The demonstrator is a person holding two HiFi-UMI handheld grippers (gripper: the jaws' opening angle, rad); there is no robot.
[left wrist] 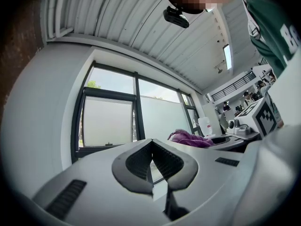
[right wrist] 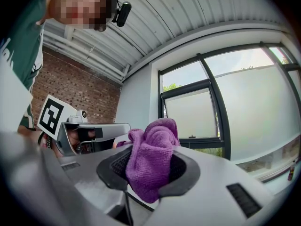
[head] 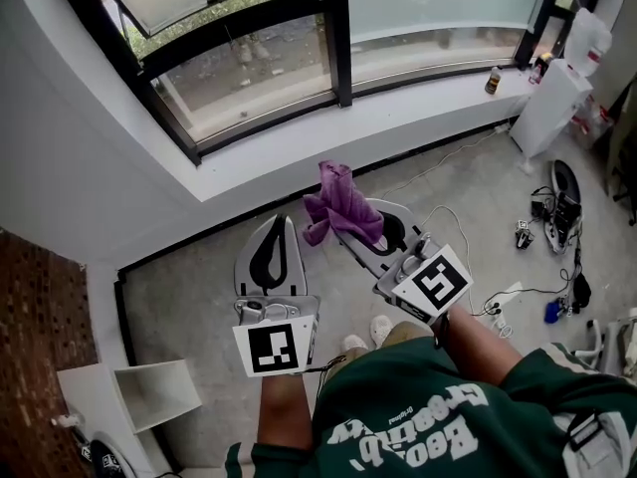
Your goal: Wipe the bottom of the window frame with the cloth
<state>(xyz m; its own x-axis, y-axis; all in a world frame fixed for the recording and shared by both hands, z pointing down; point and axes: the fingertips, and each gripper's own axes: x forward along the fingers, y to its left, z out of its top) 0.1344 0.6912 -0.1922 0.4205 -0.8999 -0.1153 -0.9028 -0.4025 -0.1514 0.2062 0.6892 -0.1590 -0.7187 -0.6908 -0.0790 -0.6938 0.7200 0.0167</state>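
Note:
A purple cloth (head: 338, 205) is pinched in my right gripper (head: 370, 225), which is shut on it and held over the floor just short of the white sill (head: 299, 162). In the right gripper view the cloth (right wrist: 153, 157) bulges up from between the jaws of the right gripper (right wrist: 149, 166). My left gripper (head: 278, 225) hangs beside it to the left, shut with nothing in it; its jaws meet at the tip of the left gripper (left wrist: 151, 143). The black bottom window frame (head: 261, 130) runs above the sill, apart from both grippers.
A small bottle (head: 492, 80) stands on the sill at the far right, next to a white unit (head: 552, 103). Cables and small devices (head: 542, 217) lie on the floor at right. A white open box (head: 149, 391) sits lower left beside a brick wall (head: 40, 307).

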